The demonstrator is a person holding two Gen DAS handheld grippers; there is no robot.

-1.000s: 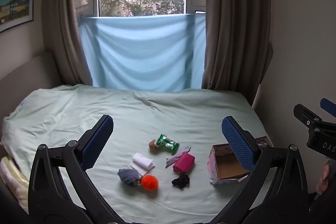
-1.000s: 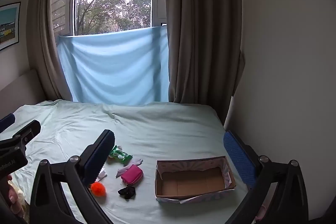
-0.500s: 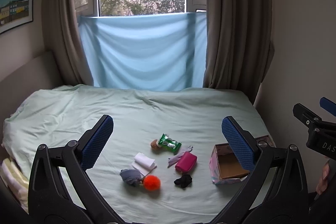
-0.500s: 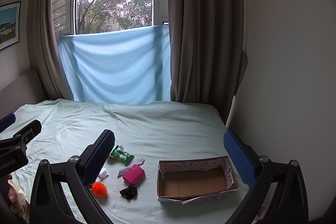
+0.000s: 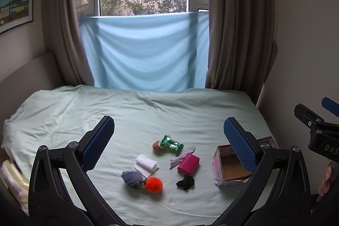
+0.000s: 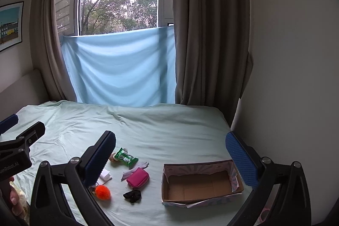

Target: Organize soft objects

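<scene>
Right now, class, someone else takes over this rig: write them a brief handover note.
Left gripper: open, empty, above the bed.
Right gripper: open, empty.
Cardboard box: empty, on the sheet.
Left of the box, loose on the sheet: pink pouch, black scrunchie, orange pompom, green packet, white cloth, grey bundle.
Done: nothing boxed.
Left: everything.

— How does the left gripper (image 5: pixel 169 132) stand?
— Jaws spread wide, holding nothing.
— And the right gripper (image 6: pixel 170 148)?
— The same, wide apart, showing at three o'clock in the left wrist view.
</scene>
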